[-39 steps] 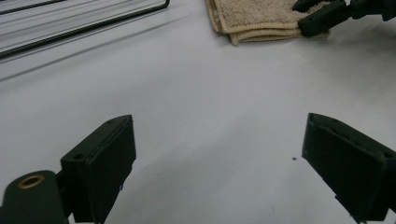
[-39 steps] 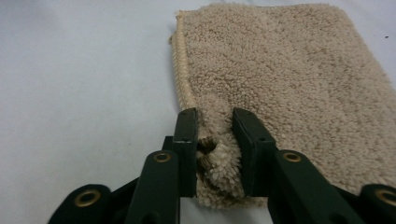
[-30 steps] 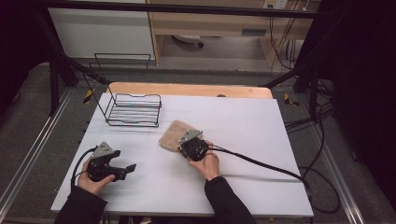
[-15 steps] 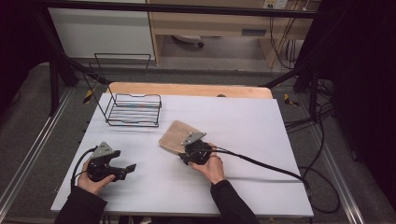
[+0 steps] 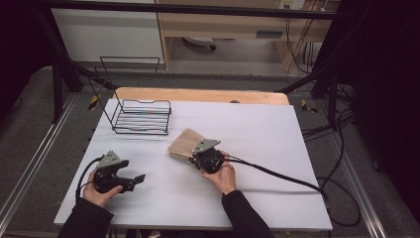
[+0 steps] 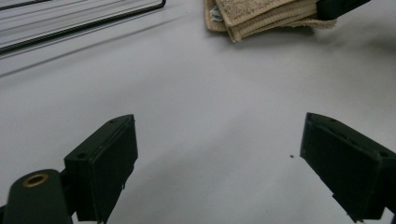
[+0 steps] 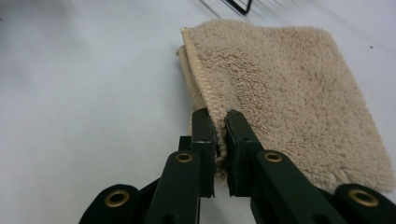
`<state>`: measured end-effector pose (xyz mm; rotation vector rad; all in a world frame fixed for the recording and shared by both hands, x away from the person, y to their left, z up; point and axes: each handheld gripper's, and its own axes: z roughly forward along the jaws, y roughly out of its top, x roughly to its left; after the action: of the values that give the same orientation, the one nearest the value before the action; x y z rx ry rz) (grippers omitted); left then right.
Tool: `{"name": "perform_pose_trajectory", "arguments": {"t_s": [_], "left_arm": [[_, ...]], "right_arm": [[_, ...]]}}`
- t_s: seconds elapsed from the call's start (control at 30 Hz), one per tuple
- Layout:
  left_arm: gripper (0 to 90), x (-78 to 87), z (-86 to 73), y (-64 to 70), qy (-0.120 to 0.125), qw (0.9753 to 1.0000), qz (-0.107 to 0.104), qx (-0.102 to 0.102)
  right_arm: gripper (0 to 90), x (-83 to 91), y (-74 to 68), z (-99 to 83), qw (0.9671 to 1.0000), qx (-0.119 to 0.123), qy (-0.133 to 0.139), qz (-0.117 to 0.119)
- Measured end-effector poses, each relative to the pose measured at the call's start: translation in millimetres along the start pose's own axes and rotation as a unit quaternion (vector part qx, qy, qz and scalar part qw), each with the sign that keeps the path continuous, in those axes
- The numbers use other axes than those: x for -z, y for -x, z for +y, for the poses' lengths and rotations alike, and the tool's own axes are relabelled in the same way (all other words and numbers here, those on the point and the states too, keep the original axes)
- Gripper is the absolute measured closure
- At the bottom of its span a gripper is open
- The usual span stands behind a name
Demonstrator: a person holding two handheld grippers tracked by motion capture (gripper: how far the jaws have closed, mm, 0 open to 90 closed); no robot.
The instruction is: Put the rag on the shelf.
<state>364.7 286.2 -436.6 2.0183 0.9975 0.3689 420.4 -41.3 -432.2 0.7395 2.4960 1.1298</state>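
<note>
Since the earlier frames, the right gripper (image 5: 196, 157) has been drawn slightly toward the person's side of the table, and the folded towel (image 5: 184, 143) has come with it; the left gripper (image 5: 130, 180) is unchanged in position.

High view: the towel is seen on the white table (image 5: 257, 134), near the middle, just in front of the wire basket (image 5: 142, 116) but apart from it; its long axis is noted as running diagonally, from the near corner at the right gripper up and away toward the basket's side; the right gripper is held by the right hand (image 5: 221, 174) at the towel's near edge; the left gripper is held low at the near left, well apart from the towel, by the left hand (image 5: 99, 191).

Left gripper view: the jaws are recorded as spread wide over bare table, with nothing between them; the towel (image 6: 261, 16) is seen far ahead, its stacked layers facing this camera; part of the basket's rim (image 6: 84, 25) is noted at upper left.

Right gripper view: the jaws are found closed on the towel's (image 7: 285, 88) near corner, at the stitched edge, with fabric pinched between them; the towel extends away from the gripper (image 7: 220, 140) and to the right.
</note>
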Motion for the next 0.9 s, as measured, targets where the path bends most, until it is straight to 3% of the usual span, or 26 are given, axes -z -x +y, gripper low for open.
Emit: {"name": "perform_pose_trajectory", "arguments": {"t_s": [0.03,0.07,0.1,0.17,0.4,0.47,0.53,0.57,0.63,0.7,0.77,0.87,0.9], "left_arm": [[10.9,0.2,0.3,0.3,0.001,1.0000,0.000,0.002],[11.2,0.4,0.8,0.9,0.002,1.0000,-0.001,0.003],[11.2,0.5,1.1,1.4,0.003,1.0000,-0.001,0.003],[12.6,0.8,2.1,2.8,0.004,1.0000,0.000,0.002],[19.6,0.3,7.7,8.5,0.006,1.0000,-0.006,0.004],[23.3,-0.8,12.5,10.3,0.009,0.9999,-0.008,0.005],[24.7,-4.0,19.4,12.6,0.010,0.9999,-0.007,0.006],[28.1,-5.6,22.5,13.8,0.008,0.9999,-0.005,0.007],[30.2,-10.5,29.9,17.7,0.004,1.0000,-0.005,0.003],[33.9,-17.3,35.7,22.4,-0.006,0.9999,-0.012,-0.001],[40.2,-31.1,42.6,29.9,-0.027,0.9992,-0.030,-0.005],[42.0,-42.1,46.7,33.0,-0.044,0.9984,-0.034,-0.008],[43.6,-51.1,49.9,33.8,-0.050,0.9981,-0.037,0.002]], "right_arm": [[83.9,0.0,0.0,0.0,1.0000,0.000,0.000,0.000],[83.9,4.6,-5.4,3.0,0.9997,-0.003,-0.003,0.023],[83.9,4.6,-5.4,3.0,0.9997,-0.003,-0.003,0.023],[83.8,11.6,-13.5,1.0,0.9988,-0.010,-0.013,0.046],[83.3,24.6,-35.6,-8.3,0.9973,-0.001,-0.019,0.071],[81.5,22.2,-37.2,-11.2,0.9975,-0.005,-0.028,0.065],[79.8,20.6,-37.0,-12.3,0.9975,-0.003,-0.031,0.064],[71.3,15.2,-36.9,-14.6,0.9975,-0.004,-0.030,0.064],[69.0,13.5,-36.8,-15.0,0.9974,-0.004,-0.023,0.069],[59.9,14.9,-36.0,-14.0,0.9971,-0.009,-0.012,0.074],[52.6,24.6,-29.8,-12.3,0.9973,-0.020,0.011,0.070],[49.1,39.5,-19.2,-15.2,0.9974,-0.031,0.026,0.060],[48.1,45.6,-14.8,-17.7,0.9975,-0.036,0.030,0.052]]}}
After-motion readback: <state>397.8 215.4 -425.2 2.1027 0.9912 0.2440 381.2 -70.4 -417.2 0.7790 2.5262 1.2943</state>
